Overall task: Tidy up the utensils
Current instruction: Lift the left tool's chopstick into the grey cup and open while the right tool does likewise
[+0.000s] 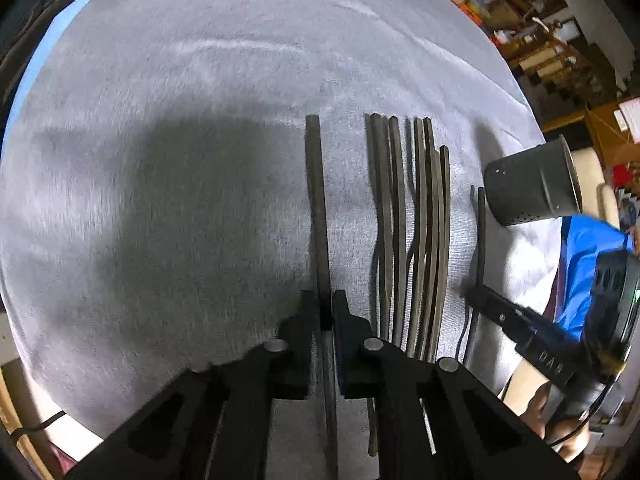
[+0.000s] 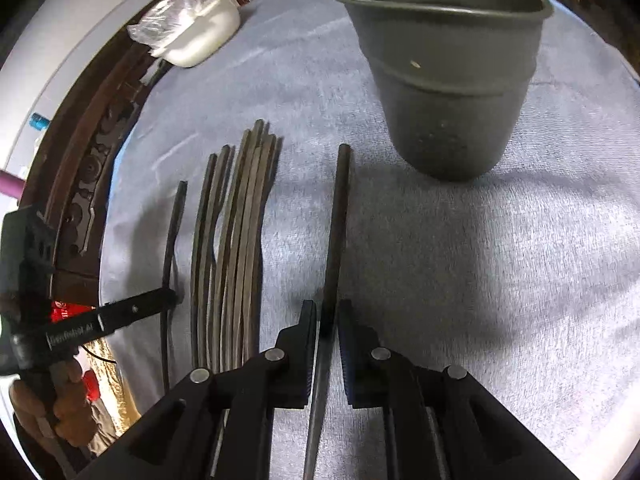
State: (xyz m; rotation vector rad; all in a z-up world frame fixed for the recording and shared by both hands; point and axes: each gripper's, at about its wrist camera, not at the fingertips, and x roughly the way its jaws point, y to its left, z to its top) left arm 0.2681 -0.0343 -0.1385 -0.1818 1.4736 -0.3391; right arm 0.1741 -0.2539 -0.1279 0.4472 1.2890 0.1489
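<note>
My left gripper (image 1: 326, 308) is shut on a single dark utensil handle (image 1: 316, 184) at the left of the row; it also shows in the right wrist view (image 2: 172, 300). My right gripper (image 2: 328, 316) is shut on another single dark utensil (image 2: 340, 208) at the right of the row; it also shows in the left wrist view (image 1: 474, 294). A bundle of several dark utensils (image 1: 412, 220) lies between them on the grey cloth (image 1: 180, 160), also in the right wrist view (image 2: 236, 232). A grey metal utensil cup (image 2: 444, 72) stands upright beyond the right gripper, at far right in the left wrist view (image 1: 532, 184).
A white bowl covered in plastic wrap (image 2: 192, 28) sits at the table's far left edge. A dark carved wooden edge (image 2: 92, 168) borders the cloth on the left. Cluttered shelves (image 1: 536, 40) lie beyond the table.
</note>
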